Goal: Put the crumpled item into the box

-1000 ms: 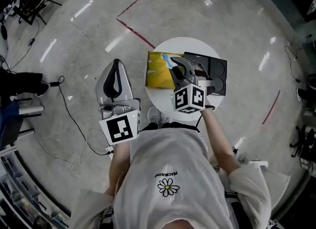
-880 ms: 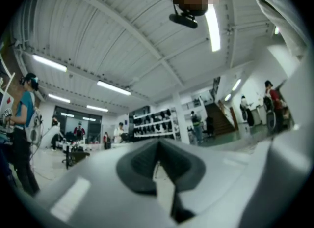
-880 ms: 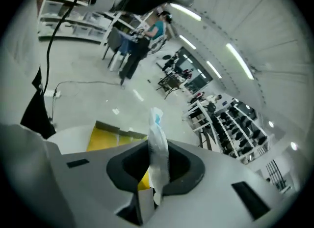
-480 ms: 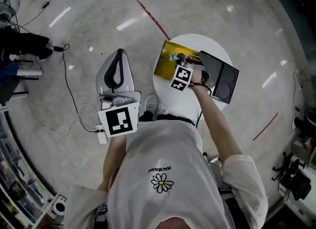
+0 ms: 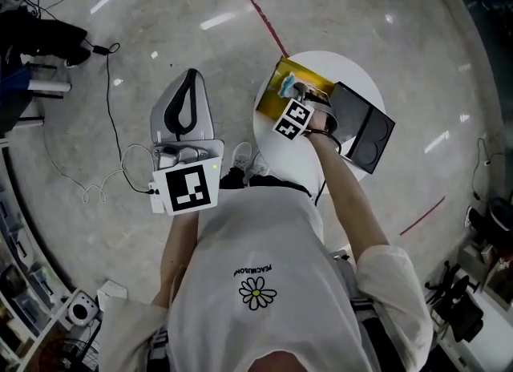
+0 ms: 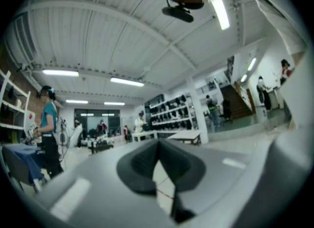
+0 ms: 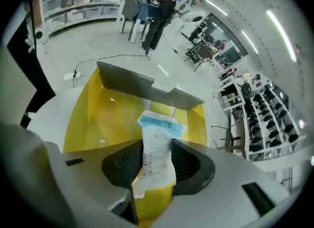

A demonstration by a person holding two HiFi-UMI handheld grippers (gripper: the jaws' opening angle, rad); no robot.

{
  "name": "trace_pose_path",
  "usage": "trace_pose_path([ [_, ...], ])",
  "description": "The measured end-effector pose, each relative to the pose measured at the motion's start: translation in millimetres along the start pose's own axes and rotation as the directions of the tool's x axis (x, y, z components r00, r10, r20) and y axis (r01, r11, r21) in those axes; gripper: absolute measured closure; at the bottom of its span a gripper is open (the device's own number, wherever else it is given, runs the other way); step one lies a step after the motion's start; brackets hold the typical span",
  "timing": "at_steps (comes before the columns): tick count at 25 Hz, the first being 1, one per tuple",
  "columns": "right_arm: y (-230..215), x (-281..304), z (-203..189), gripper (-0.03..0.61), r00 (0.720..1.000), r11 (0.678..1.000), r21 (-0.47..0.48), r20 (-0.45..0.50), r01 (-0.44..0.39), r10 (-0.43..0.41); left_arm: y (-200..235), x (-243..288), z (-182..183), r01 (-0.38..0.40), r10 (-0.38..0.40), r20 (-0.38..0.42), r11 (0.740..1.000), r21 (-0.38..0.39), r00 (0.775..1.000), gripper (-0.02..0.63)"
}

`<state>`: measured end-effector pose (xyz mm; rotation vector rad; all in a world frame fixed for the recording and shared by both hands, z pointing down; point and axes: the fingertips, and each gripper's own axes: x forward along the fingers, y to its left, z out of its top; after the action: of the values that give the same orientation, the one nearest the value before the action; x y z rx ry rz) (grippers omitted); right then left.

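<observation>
A crumpled white and blue wrapper (image 7: 158, 126) stands between the pads of my right gripper (image 7: 157, 156), touching both while the jaws are opening. It hangs over the open yellow box (image 7: 95, 119), whose grey flap (image 7: 132, 87) stands at the far side. In the head view the right gripper (image 5: 293, 94) reaches over the yellow box (image 5: 274, 96) on the round white table (image 5: 276, 144), with the wrapper (image 5: 289, 84) at its tip. My left gripper (image 5: 191, 78) is held off the table over the floor, shut and empty. The left gripper view shows its jaws (image 6: 158, 146) meeting at the tip.
A black tray (image 5: 367, 131) with round hollows lies on the table right of the box. A cable (image 5: 112, 178) trails over the floor at the left. People and shelving stand far off in the room.
My right gripper has moved forward from the table's middle to over the yellow box, carrying the wrapper. The left gripper has stayed beside the table.
</observation>
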<state>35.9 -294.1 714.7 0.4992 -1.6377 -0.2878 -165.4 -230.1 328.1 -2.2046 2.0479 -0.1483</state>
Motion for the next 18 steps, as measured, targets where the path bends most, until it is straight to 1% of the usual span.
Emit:
trace_pose_path([
  [3, -1.3, -0.6, -1.1, 0.429, 0.998, 0.990, 0.135, 0.028, -0.052, 0.048, -0.9, 1.6, -1.5, 0.003, -0.003, -0.003, 1.000, 0.002, 1.000, 0.615],
  [6, -4.8, -2.3, -2.2, 0.398, 0.994, 0.972, 0.212, 0.057, -0.101, 0.090, -2.7, 5.2, -2.7, 0.014, -0.014, -0.005, 1.000, 0.002, 1.000, 0.615],
  [10, -4.9, -5.1, -1.2, 0.335, 0.983, 0.948, 0.262, 0.089, -0.179, 0.161, -3.9, 9.1, -3.3, 0.022, -0.022, -0.005, 1.000, -0.001, 1.000, 0.615],
  [13, -1.8, -9.0, -1.2, 0.285, 0.976, 0.936, 0.278, 0.103, -0.215, 0.194, -5.6, 9.6, -1.9, 0.026, -0.026, 0.000, 1.000, 0.000, 1.000, 0.615],
  [18, -2.7, -14.1, 2.6, 0.273, 0.974, 0.935, 0.281, 0.121, -0.218, 0.191, -5.5, 13.4, 0.3, 0.034, -0.034, 0.022, 0.999, -0.004, 0.999, 0.615],
])
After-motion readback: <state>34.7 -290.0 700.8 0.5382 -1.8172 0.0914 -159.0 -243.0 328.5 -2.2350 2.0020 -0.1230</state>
